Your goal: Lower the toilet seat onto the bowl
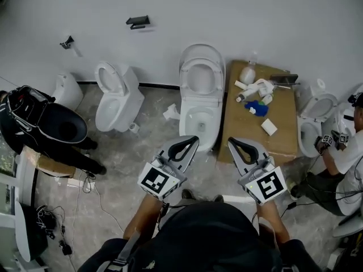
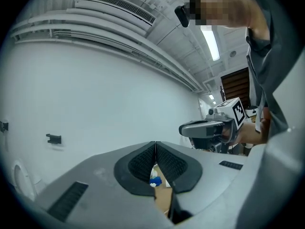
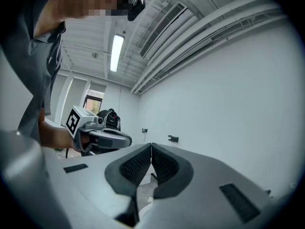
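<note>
In the head view a white toilet (image 1: 199,115) stands against the far wall. Its seat (image 1: 202,69) is raised upright against the wall above the open bowl (image 1: 198,119). My left gripper (image 1: 194,139) hovers just in front of the bowl's near rim, shut and holding nothing. My right gripper (image 1: 231,141) hangs a little to the right of the bowl, also shut and holding nothing. Neither touches the toilet. In the left gripper view the jaws (image 2: 155,145) meet at the tips; the right gripper view shows the same (image 3: 151,146).
A wooden board (image 1: 282,137) right of the toilet carries bottles and a blue cloth (image 1: 256,108). A second toilet (image 1: 117,98) stands at the left and a third (image 1: 313,122) at the right beside a crouching person (image 1: 347,157). Another person in dark clothes (image 1: 48,126) is at the left.
</note>
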Motion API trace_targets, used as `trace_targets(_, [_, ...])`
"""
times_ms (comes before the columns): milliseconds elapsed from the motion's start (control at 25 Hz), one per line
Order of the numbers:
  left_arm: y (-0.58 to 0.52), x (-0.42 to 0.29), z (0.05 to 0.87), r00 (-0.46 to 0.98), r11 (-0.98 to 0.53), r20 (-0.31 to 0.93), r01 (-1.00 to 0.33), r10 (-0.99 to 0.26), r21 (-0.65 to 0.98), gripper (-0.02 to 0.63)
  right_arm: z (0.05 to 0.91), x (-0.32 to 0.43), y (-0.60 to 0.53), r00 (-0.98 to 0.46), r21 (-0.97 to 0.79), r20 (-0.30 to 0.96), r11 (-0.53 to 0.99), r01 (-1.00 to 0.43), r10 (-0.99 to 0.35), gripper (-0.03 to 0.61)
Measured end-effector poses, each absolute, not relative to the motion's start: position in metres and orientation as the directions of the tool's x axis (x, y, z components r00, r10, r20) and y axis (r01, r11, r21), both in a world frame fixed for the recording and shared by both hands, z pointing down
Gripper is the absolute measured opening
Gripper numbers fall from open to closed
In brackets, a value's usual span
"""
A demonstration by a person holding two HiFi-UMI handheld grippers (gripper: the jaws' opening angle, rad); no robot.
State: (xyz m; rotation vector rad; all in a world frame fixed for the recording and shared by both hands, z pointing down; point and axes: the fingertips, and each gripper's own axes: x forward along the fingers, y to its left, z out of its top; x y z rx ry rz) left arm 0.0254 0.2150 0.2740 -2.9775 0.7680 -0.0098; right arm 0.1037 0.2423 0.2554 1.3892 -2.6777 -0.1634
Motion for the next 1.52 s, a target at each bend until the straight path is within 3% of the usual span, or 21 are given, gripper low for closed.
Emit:
trace_targets(800, [0.143, -0.053, 0.286, 0.902, -0.902, -0.02, -0.432, -0.432, -0.024, 0.005, 0.263, 0.022, 0.169, -0.551, 0.19, 0.114, 0.562, -0.805, -0.827, 0.009])
trace_targets(1520, [0.086, 0.028, 0.281, 0.846, -0.846, 0.0, -0.532, -0.533, -0.033, 0.005, 0.26, 0.102, 0.104, -0.639, 0.166, 0.096, 0.645, -0.746, -0.763, 0.008])
